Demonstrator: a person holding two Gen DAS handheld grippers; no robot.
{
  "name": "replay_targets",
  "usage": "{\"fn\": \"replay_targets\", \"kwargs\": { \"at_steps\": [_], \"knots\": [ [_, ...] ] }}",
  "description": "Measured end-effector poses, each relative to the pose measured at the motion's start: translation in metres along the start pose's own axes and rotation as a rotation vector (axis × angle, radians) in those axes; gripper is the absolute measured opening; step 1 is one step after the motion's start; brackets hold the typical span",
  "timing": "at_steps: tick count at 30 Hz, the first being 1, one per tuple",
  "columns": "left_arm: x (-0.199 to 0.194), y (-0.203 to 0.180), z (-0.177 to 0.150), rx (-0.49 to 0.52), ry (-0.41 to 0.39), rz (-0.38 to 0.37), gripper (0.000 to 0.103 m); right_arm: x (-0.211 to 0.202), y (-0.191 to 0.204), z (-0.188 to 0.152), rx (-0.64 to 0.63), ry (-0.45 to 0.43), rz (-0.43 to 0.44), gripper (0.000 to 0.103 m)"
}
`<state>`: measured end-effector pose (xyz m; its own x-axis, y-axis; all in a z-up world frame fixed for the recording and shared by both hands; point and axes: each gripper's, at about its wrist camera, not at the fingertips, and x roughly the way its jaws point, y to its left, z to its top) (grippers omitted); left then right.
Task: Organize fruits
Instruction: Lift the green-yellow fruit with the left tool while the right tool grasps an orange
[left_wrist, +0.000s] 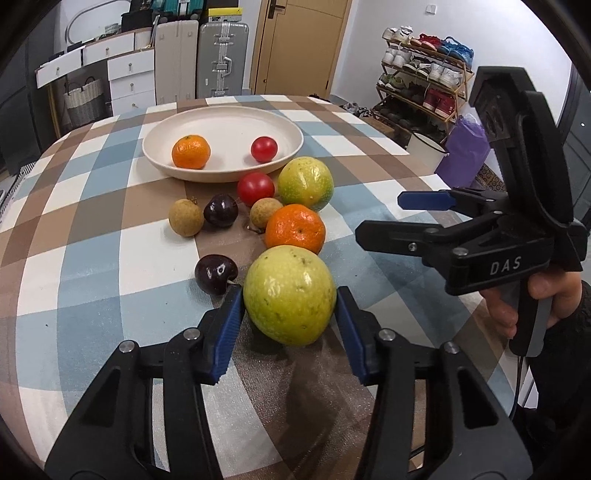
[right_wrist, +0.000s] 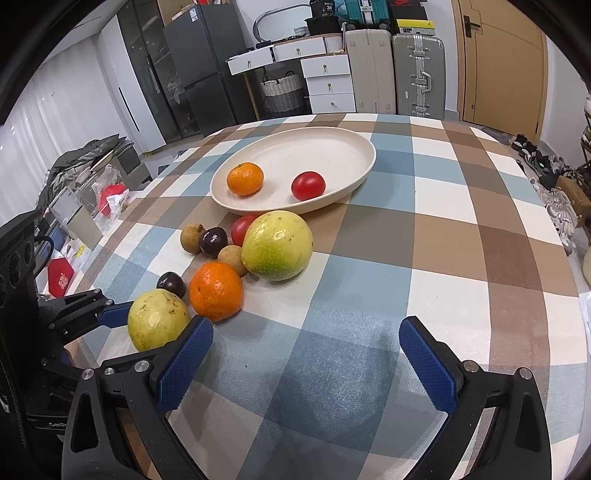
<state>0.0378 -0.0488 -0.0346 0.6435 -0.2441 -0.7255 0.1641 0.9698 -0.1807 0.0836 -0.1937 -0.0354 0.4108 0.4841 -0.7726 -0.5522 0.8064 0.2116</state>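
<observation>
The left gripper (left_wrist: 290, 314) has its blue fingers (left_wrist: 229, 325) closed on a yellow-green guava (left_wrist: 290, 299), one pad against each side; the guava rests on the table (left_wrist: 92, 258) near its front edge. A dark cherry (left_wrist: 215, 274) lies just beside the guava, and an orange (left_wrist: 295, 229) sits just behind it.

The right gripper (right_wrist: 306, 363) hovers over bare checked cloth toward the front edge, fingers (right_wrist: 183, 363) spread wide and holding nothing. Its left finger is just beside the gripped guava.

Further back, toward the table's middle, the loose fruit forms a cluster: a second guava (left_wrist: 306, 182), a tomato (left_wrist: 255, 189), two longans (left_wrist: 185, 217) (left_wrist: 265, 212) and a second cherry (left_wrist: 221, 210). The tomato sits close to the plate's (left_wrist: 221, 122) front rim.

The cream plate stands toward the far edge of the table. It holds a smaller orange (left_wrist: 191, 151) and a second tomato (left_wrist: 264, 148), well apart from each other.
</observation>
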Motion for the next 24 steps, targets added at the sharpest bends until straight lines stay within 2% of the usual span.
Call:
{"fn": "replay_targets", "kwargs": {
  "at_steps": [5,8,12,15,17,24],
  "knots": [
    [-0.01,0.002,0.003,-0.005,-0.036,0.003,0.047,0.001,-0.001,-0.001,0.004,0.0,0.007,0.102],
    [-0.016,0.007,0.005,-0.02,-0.054,0.013,0.047,0.001,0.0,-0.002,0.013,0.0,0.046,0.102],
    [-0.023,0.016,0.008,-0.039,-0.072,0.026,0.047,0.004,0.008,-0.004,-0.02,0.014,0.047,0.102],
    [-0.029,0.024,0.009,-0.049,-0.082,0.042,0.047,0.012,0.019,-0.007,-0.061,0.042,0.023,0.094],
    [-0.033,0.03,0.01,-0.064,-0.09,0.05,0.047,0.016,0.025,-0.008,-0.08,0.057,0.02,0.082],
    [-0.04,0.047,0.011,-0.099,-0.107,0.073,0.047,0.025,0.051,-0.006,-0.149,0.067,0.016,0.081]
  ]
}}
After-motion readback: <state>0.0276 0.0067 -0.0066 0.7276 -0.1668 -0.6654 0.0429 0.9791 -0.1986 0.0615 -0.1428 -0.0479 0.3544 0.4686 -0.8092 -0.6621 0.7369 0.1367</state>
